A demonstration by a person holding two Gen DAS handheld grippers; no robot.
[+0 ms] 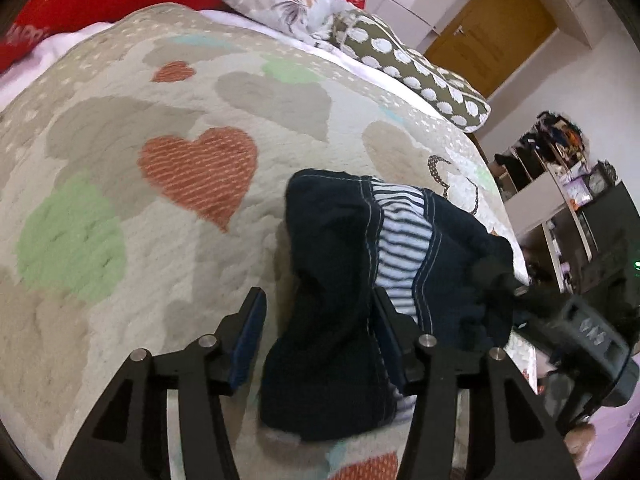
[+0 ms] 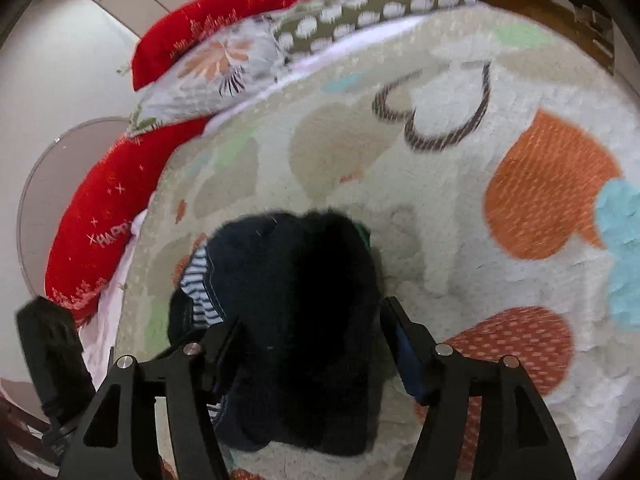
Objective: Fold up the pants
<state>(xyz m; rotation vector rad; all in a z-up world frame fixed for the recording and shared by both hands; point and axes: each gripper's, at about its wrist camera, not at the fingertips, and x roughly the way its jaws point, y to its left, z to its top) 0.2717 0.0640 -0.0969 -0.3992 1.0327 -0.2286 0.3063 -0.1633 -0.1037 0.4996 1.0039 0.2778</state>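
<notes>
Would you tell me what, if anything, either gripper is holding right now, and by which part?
Nothing is held: the left gripper and right gripper both stand open, with the dark pants lying loose between their jaws.

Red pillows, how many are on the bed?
2. One red pillow lies at the head of the bed behind the flowered pillow; the other red pillow lies along the bed's edge, nearer the pants. More could be hidden.

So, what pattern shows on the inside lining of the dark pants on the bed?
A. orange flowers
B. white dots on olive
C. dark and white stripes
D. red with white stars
C: the turned-out lining of the pants shows narrow dark and white stripes, seen in both wrist views.
</notes>
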